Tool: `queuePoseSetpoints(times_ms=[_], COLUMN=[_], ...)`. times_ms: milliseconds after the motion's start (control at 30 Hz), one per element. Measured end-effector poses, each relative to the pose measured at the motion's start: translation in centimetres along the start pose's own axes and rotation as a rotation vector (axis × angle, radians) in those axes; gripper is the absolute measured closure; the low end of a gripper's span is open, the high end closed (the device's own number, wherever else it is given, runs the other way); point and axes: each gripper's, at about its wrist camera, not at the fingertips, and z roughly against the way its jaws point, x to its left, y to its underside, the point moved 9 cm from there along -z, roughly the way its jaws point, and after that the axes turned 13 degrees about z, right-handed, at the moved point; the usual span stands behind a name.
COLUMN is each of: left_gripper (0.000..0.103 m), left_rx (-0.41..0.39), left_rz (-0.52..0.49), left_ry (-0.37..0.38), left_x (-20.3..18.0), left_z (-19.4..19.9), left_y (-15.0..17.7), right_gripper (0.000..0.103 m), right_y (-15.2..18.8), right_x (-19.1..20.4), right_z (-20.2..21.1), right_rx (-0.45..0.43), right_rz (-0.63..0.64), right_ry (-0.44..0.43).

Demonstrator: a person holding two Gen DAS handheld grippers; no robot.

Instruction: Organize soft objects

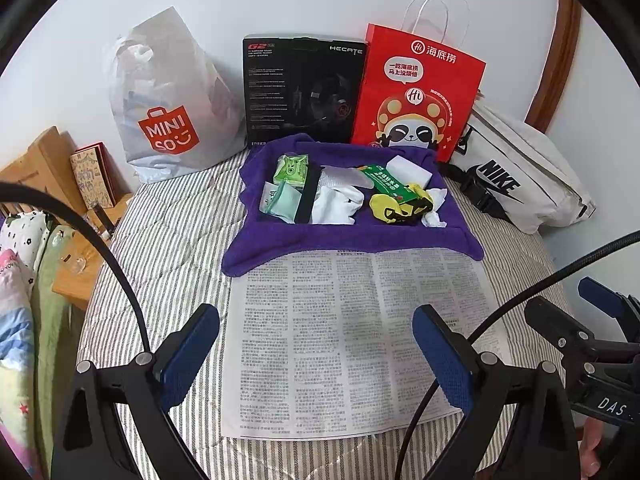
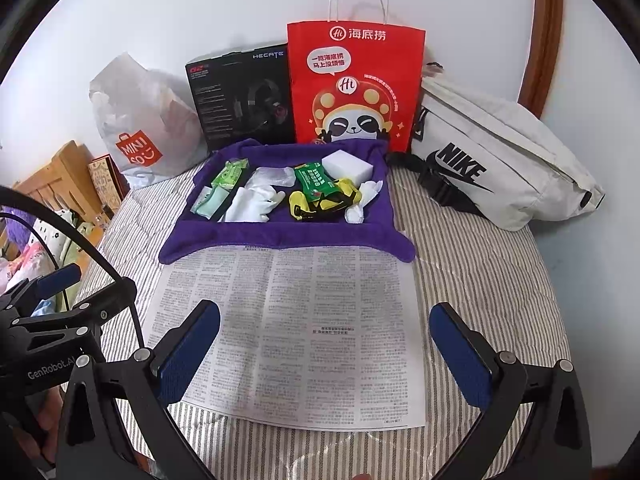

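A purple cloth tray (image 1: 352,236) (image 2: 288,236) lies on the striped bed beyond a newspaper sheet (image 1: 348,340) (image 2: 296,328). Inside it are a white sponge block (image 1: 408,170) (image 2: 347,165), a green packet (image 1: 384,184) (image 2: 314,182), a yellow-and-black soft item (image 1: 396,206) (image 2: 316,202), white socks (image 1: 336,202) (image 2: 252,202), a mint pouch (image 1: 280,200) (image 2: 208,202) and a green tissue pack (image 1: 291,168) (image 2: 230,174). My left gripper (image 1: 316,356) hovers open over the newspaper's near part. My right gripper (image 2: 324,352) is likewise open and empty, and shows at the left wrist view's right edge (image 1: 580,320).
Against the wall stand a white Miniso bag (image 1: 168,100) (image 2: 140,120), a black headset box (image 1: 304,88) (image 2: 244,96), a red paper bag (image 1: 416,92) (image 2: 354,84) and a white Nike bag (image 1: 520,172) (image 2: 496,160). A wooden nightstand (image 1: 44,168) is at the left.
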Motion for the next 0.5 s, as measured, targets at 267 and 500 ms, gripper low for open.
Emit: queuePoseSetpoints(times_ms=[267, 500], left_gripper=[0.005, 0.005], left_rx=[-0.002, -0.001], left_rz=[-0.004, -0.007], left_ry=[-0.007, -0.008], left_x=[-0.06, -0.13], left_z=[0.22, 0.33], left_y=[0.18, 0.17], right_gripper=[0.0, 0.0], right_y=[0.05, 0.03], right_x=[-0.31, -0.43], right_z=[0.31, 0.5], right_rx=[-0.005, -0.007], right_rz=[-0.011, -0.006], right_ry=[0.002, 0.004])
